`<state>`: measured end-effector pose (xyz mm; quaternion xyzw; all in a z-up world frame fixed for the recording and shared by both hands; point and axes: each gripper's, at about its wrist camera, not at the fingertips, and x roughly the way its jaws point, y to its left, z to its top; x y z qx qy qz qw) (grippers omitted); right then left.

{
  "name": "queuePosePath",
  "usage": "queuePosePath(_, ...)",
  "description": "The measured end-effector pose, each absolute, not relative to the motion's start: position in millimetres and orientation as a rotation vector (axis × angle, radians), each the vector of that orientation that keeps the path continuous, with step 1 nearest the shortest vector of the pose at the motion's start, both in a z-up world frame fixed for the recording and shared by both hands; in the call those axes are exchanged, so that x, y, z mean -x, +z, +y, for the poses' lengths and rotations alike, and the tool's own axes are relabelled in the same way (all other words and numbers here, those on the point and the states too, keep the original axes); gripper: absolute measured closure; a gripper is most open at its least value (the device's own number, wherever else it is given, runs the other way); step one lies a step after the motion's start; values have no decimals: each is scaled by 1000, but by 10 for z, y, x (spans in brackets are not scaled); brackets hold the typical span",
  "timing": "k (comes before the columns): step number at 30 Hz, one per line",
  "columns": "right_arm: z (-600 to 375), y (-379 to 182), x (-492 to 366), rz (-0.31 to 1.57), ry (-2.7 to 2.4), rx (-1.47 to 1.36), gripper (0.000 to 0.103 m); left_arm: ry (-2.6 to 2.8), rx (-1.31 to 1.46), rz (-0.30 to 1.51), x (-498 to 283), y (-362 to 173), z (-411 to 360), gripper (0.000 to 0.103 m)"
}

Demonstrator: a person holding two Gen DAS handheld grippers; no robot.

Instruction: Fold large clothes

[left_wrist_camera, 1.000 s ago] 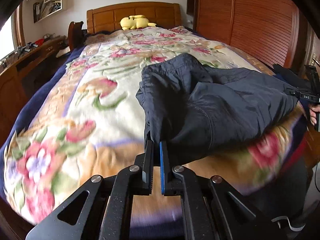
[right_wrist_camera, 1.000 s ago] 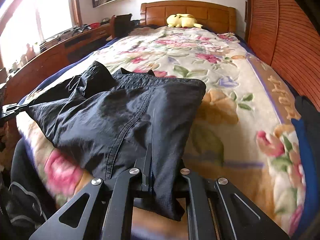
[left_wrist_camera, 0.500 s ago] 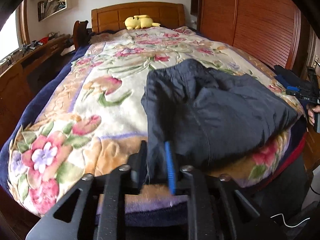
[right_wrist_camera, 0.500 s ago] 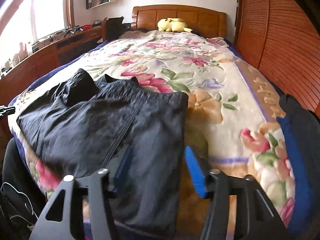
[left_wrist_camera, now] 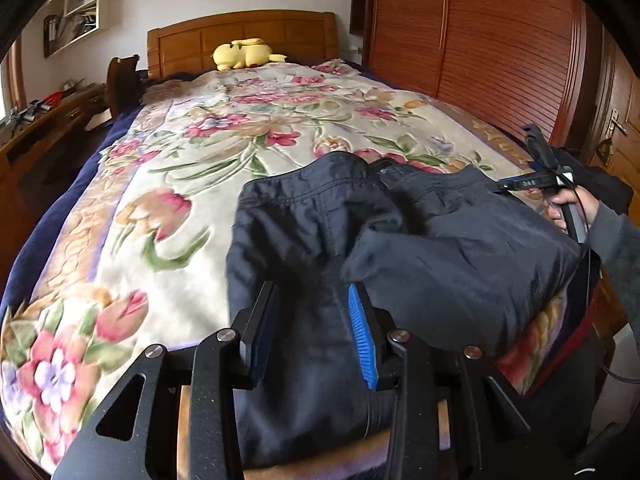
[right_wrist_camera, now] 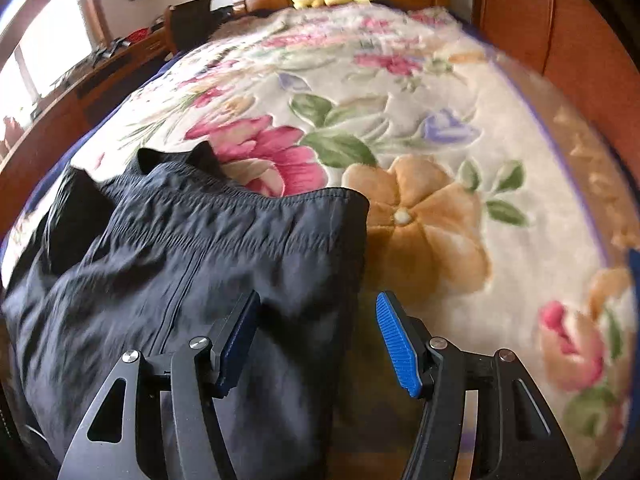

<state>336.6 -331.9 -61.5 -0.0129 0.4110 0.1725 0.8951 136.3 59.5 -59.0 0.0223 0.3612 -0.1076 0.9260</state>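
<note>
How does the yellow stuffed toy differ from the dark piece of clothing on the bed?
The yellow plush toy is small and bright; the dark navy woven garment is large and near black. The toy sits at the far end of the bed, by the wooden headboard; the garment lies at the near end, draping over the edge. The toy is plump; the garment lies low and rumpled. Both rest on the floral blanket.
</note>
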Motion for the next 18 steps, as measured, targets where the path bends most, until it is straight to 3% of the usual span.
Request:
queuePosePath(4, -3314, -751, -3691, 893, 400, -36, 41, -234, -57, 752, -1553, -625, 458, 66)
queuePosePath(6, -3318, -765, -3785, 893, 435, -41, 55, -246, -61, 754, -1625, -636, 386, 66)
queuePosePath(8, -3278, -716, -3804, 860, 453, 0, 86, -259, -67, 756, -1702, -643, 313, 66)
queuePosePath(9, -3228, -674, -3802, 830, 468, 29, 91, -267, -71, 757, -1737, -652, 272, 66)
queuePosePath(15, -3057, -361, -3745, 625, 413, 124, 97, -317, -102, 744, -1923, -651, 3, 65)
queuePosePath(18, -3119, -360, -3895, 642, 237, 108, 96, -330, -94, 751, -2058, -662, -58, 65)
